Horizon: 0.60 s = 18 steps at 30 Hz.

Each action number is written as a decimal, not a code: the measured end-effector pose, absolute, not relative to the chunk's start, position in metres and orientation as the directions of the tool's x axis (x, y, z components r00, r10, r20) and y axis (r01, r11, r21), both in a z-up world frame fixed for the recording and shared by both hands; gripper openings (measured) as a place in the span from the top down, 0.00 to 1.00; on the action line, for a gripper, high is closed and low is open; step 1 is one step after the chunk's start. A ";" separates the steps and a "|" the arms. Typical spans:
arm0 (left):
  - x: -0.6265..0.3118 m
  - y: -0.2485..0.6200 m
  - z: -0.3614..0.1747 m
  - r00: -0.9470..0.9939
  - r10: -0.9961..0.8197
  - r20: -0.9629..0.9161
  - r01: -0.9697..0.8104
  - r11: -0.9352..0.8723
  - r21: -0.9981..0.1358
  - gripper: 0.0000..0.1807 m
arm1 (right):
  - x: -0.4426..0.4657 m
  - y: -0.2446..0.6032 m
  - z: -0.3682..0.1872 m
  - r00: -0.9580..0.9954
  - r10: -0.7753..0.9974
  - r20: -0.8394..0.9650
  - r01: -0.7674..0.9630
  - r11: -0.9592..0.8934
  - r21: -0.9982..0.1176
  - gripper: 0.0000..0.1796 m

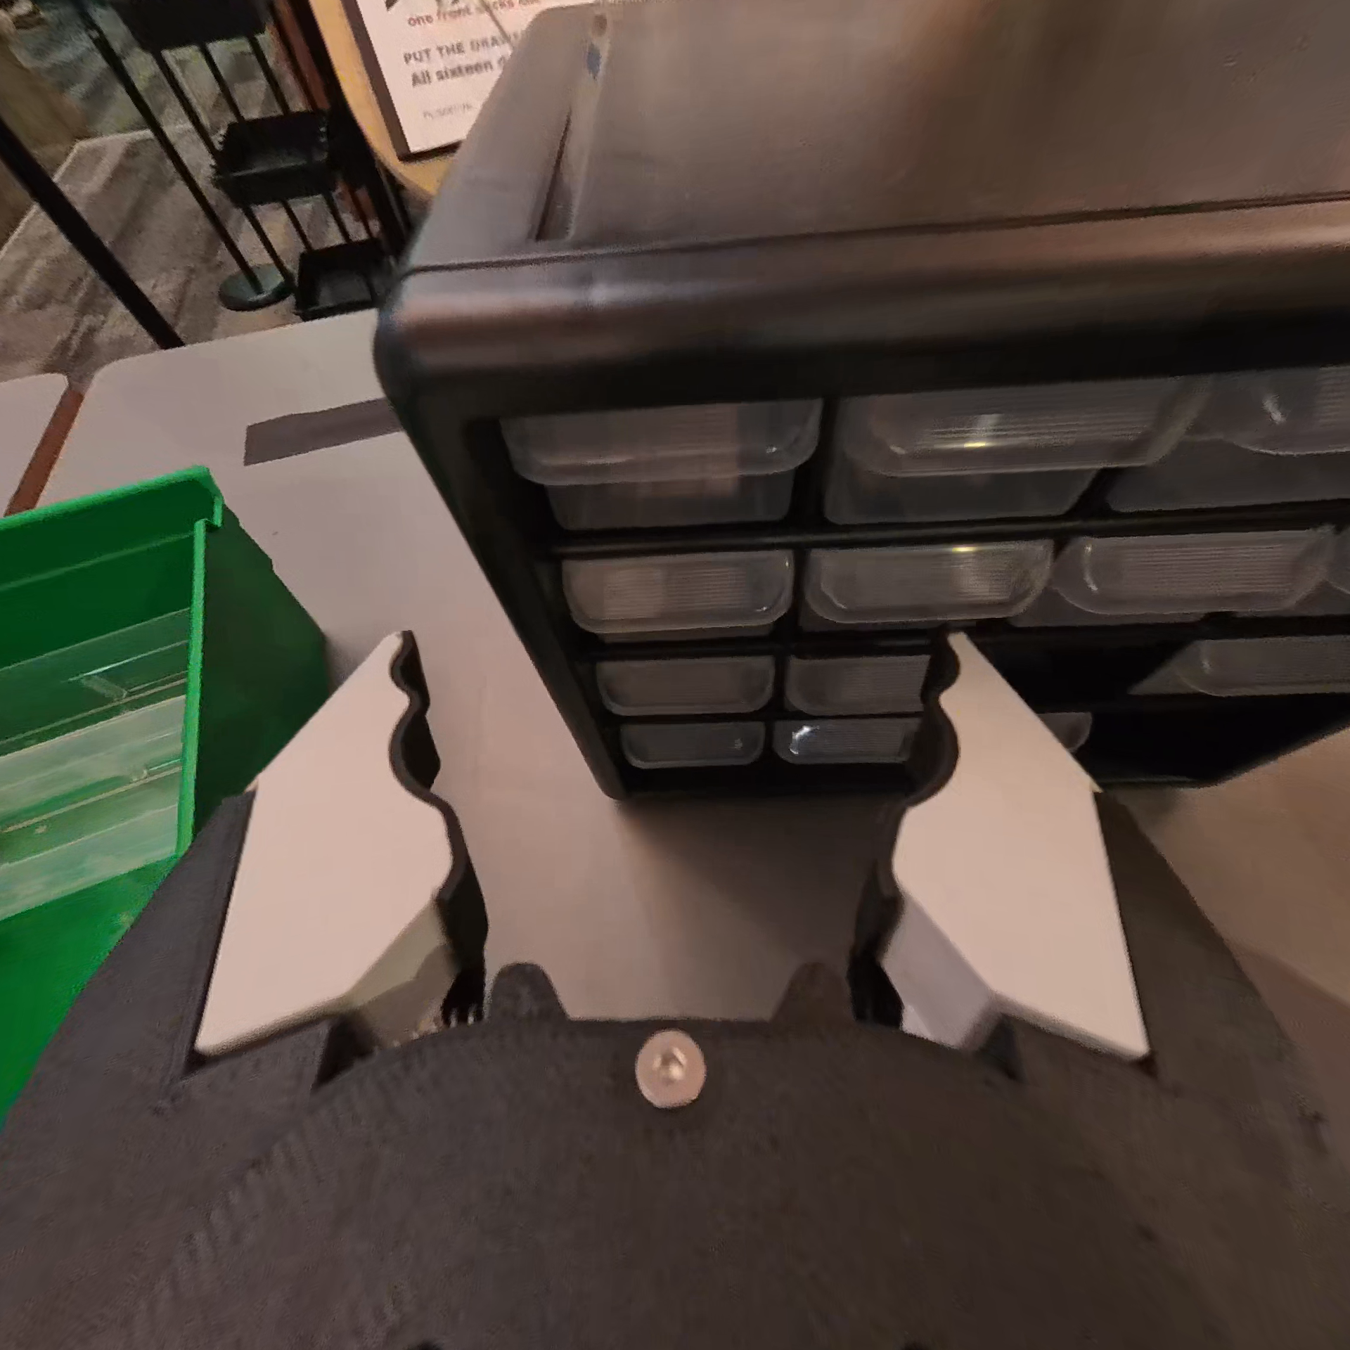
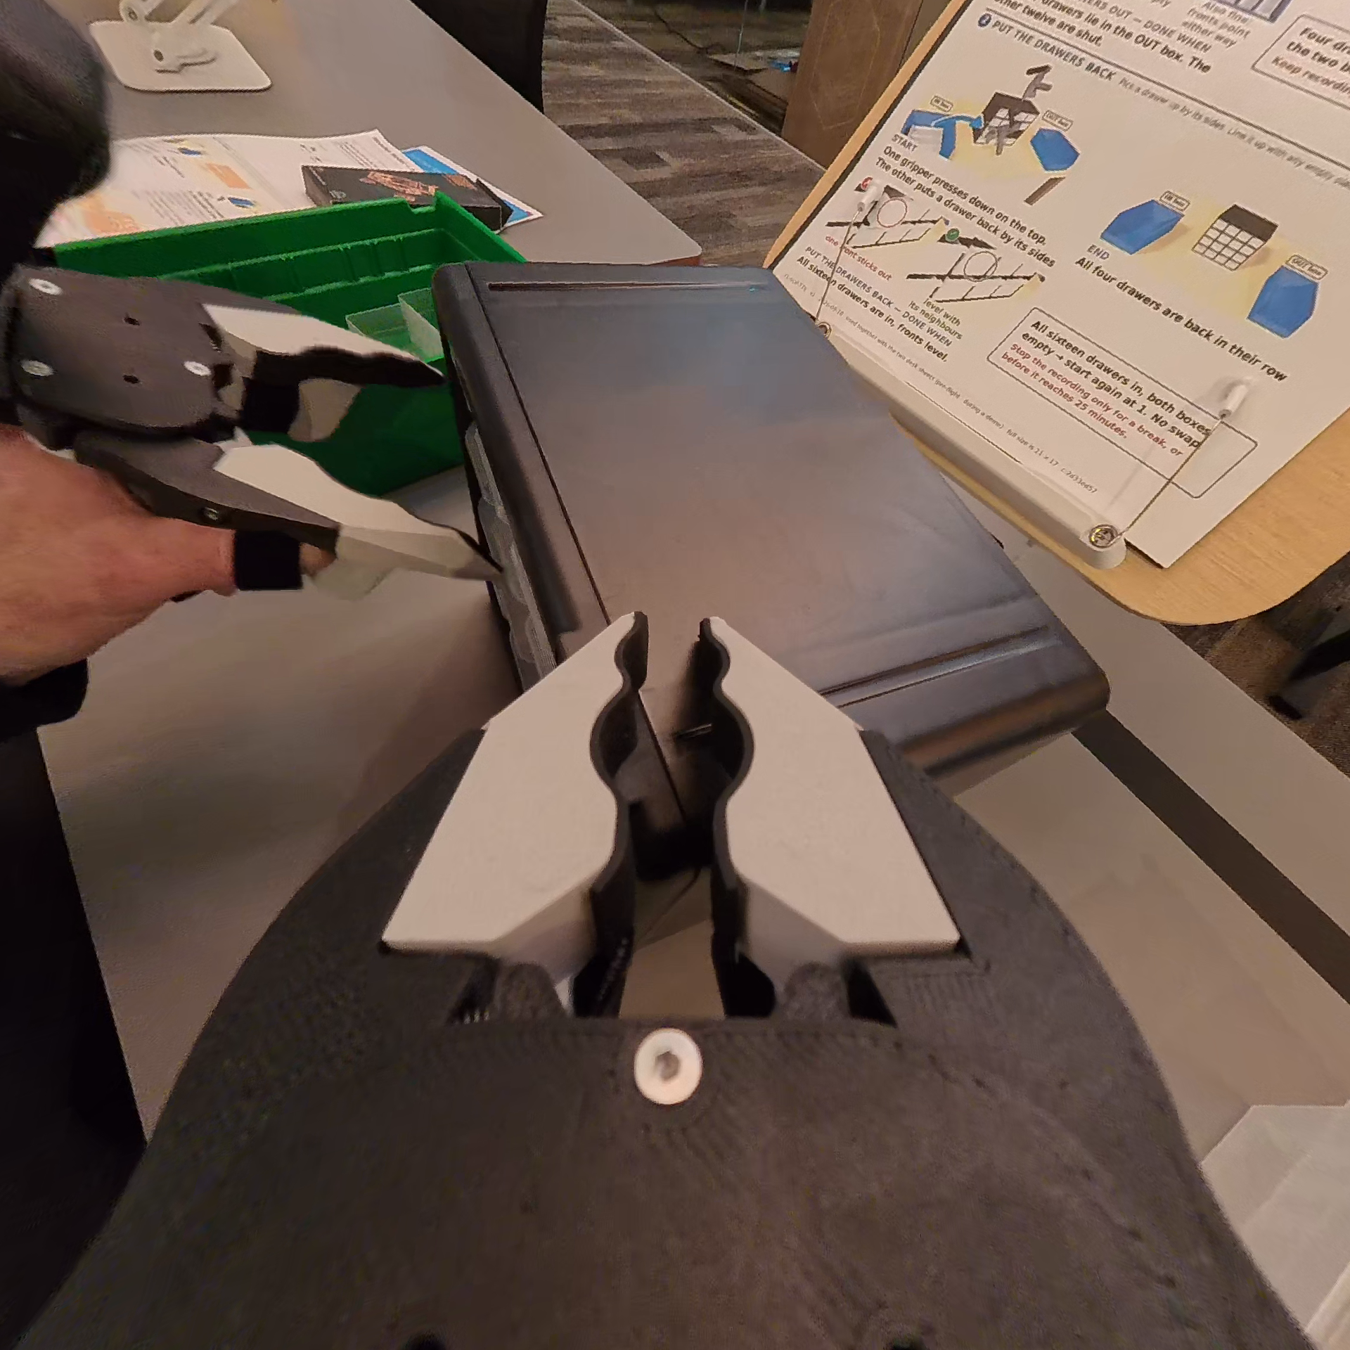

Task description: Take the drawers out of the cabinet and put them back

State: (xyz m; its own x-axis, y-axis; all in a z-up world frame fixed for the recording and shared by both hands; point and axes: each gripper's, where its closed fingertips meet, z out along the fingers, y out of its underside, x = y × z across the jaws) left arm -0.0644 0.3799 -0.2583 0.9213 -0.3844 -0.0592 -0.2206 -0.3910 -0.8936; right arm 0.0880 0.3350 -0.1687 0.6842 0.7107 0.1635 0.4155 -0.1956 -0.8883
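The black cabinet [image 1: 730,321] stands on the grey table with several clear drawers [image 1: 657,460] in its front. Some slots at its lower right [image 1: 1169,745] look dark and empty. My left gripper [image 1: 676,657] is open and empty, just in front of the cabinet's lower left drawers. It also shows in the right wrist view [image 2: 464,471], with its tips at the cabinet front. My right gripper [image 2: 673,628] is shut with a narrow gap and rests on the near end of the cabinet top [image 2: 730,475].
A green bin [image 1: 102,657] holding clear drawers sits left of the cabinet; it also shows in the right wrist view [image 2: 292,248]. An instruction board [image 2: 1096,292] leans behind the cabinet. Papers and a black box [image 2: 402,190] lie beyond the bin. A clear container [image 2: 1278,1205] is at lower right.
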 end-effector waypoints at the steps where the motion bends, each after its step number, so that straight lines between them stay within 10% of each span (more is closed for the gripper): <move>1: -0.069 0.377 -0.253 0.921 -0.383 -0.072 -0.223 -0.367 -0.903 0.29 | 0.088 0.335 -0.169 0.684 0.711 0.163 0.415 -0.195 -0.889 0.93; 7: -0.169 0.380 -0.225 0.958 -0.262 -0.119 -0.219 -0.395 -0.892 0.48 | 0.088 0.335 -0.169 0.683 0.712 0.160 0.412 -0.195 -0.890 0.93; 18: -0.272 0.447 -0.326 0.967 -0.251 -0.050 -0.229 -0.763 -0.605 0.61 | 0.088 0.335 -0.169 0.684 0.712 0.157 0.411 -0.197 -0.890 0.93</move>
